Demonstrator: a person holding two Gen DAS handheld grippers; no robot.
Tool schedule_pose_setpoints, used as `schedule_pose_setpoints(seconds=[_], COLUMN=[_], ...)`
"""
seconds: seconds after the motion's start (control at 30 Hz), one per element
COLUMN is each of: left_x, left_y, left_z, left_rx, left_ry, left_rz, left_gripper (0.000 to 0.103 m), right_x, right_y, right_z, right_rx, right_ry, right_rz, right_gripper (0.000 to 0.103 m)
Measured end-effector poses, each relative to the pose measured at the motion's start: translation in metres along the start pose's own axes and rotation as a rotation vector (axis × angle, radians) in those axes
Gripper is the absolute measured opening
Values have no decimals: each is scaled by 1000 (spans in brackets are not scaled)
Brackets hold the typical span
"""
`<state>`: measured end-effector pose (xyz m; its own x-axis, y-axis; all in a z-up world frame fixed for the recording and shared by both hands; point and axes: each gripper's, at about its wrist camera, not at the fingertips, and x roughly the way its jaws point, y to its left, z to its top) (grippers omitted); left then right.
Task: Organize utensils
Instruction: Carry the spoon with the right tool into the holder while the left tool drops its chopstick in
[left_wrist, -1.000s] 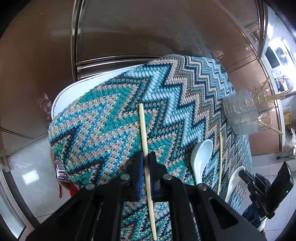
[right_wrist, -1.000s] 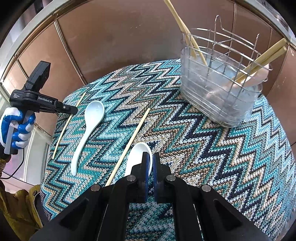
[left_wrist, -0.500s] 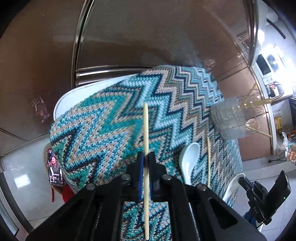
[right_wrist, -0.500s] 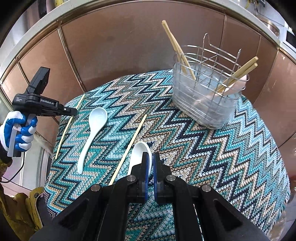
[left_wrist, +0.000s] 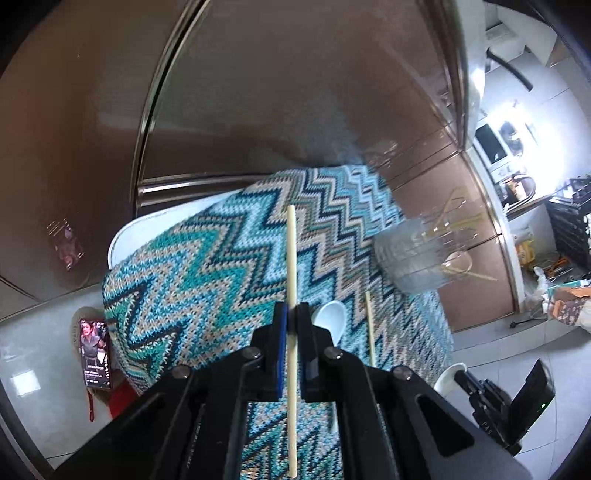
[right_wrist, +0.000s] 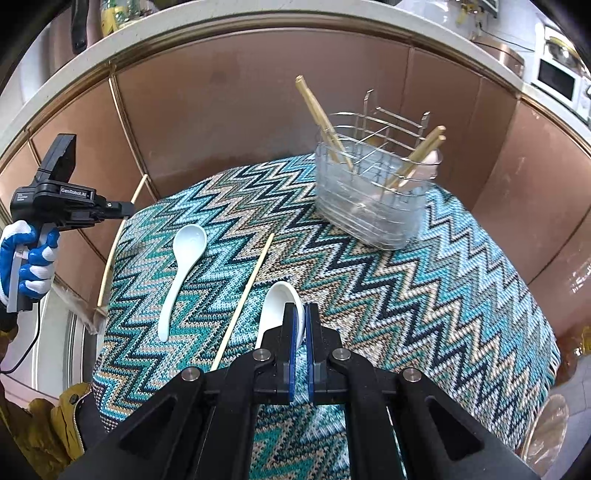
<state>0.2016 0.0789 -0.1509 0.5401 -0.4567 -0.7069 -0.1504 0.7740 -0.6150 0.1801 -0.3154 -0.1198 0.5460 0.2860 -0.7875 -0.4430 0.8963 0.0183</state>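
Observation:
My left gripper (left_wrist: 291, 317) is shut on a pale wooden chopstick (left_wrist: 291, 258) and holds it lifted above the zigzag cloth; it also shows in the right wrist view (right_wrist: 127, 208) with that chopstick (right_wrist: 118, 243). My right gripper (right_wrist: 301, 317) is shut on a white spoon (right_wrist: 275, 306), raised over the cloth. Another white spoon (right_wrist: 183, 266) and a loose chopstick (right_wrist: 245, 295) lie on the cloth. A wire utensil caddy (right_wrist: 373, 195) with several chopsticks and a spoon stands at the back right.
The table is covered by a teal zigzag knit cloth (right_wrist: 424, 295) with a brown panelled wall (right_wrist: 221, 110) behind. A phone (left_wrist: 94, 352) lies low on the left, beside the table. Kitchen shelves and appliances show at the far right (left_wrist: 517, 147).
Both grippers have risen away from the table with their loads. The left chopstick has come off the cloth. The table and caddy look smaller in both views.

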Motion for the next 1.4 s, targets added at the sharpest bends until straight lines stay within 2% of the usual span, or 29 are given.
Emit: schedule_pose_setpoints(seconds=[0.47,0.67,0.9,1.07,1.27,1.4], left_x=[-61,-77,-87,-85,-61,-38], left_y=[-43,-74,-131,-179,-236,-270], left_z=[19,30,44,55,71,80], left_rx=[107,157,258,325,385,414], left_ry=[-189,-246,-323,-375,-436,-543], left_rz=[-71,-116,-175,-218,-262,-266], left_gripper=[4,4,4,4,4,4], right_x=[-47,-67,-88,-98,-95,-84], right_y=[-12,-18,-28,-40,-61,-72], right_z=[0,17,47,73,104,123], right_rx=[64,79,83,105,154,173], right_ry=[-113,-186,-289,-370,-477,-540], right_rz=[-80,-104,-132,-168,-208,-256], right_gripper=[4,4,4,4,4,4])
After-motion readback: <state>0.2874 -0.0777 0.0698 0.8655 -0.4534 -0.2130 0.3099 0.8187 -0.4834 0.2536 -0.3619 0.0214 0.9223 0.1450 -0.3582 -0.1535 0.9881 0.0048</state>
